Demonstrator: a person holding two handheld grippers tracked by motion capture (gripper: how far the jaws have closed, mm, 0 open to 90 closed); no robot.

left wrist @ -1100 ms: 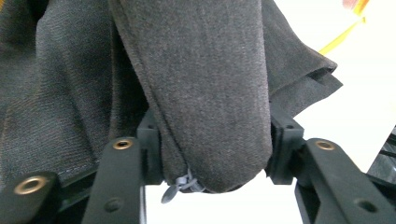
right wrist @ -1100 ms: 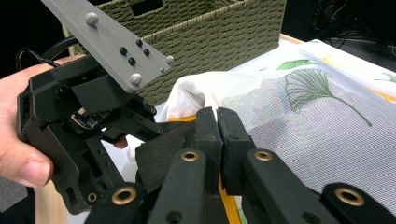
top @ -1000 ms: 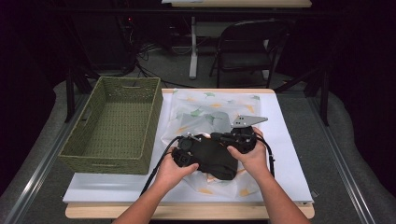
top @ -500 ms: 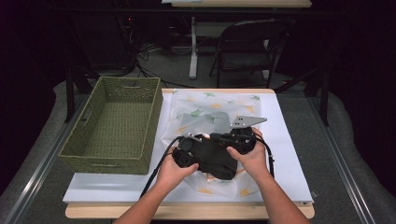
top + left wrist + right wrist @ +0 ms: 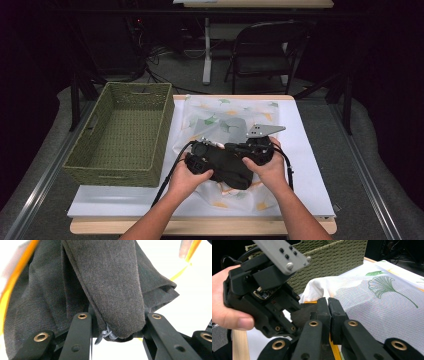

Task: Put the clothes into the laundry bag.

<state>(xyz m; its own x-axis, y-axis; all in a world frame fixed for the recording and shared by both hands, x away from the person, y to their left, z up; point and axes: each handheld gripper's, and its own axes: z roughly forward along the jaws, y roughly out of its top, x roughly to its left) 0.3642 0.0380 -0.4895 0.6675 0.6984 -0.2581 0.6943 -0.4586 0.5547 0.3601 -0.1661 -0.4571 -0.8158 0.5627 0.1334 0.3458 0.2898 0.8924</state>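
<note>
Both grippers meet over the near middle of the table (image 5: 310,165), on a white mesh bag printed with ginkgo leaves (image 5: 227,117). The left gripper (image 5: 117,327) is clenched on a fold of dark grey cloth (image 5: 110,282) with a zip pull at its tip. The right gripper (image 5: 328,307) has its jaws pressed together on the cloth's edge, with the left hand (image 5: 227,312) close beside it. A green woven basket (image 5: 125,132) stands along the table's left edge.
</note>
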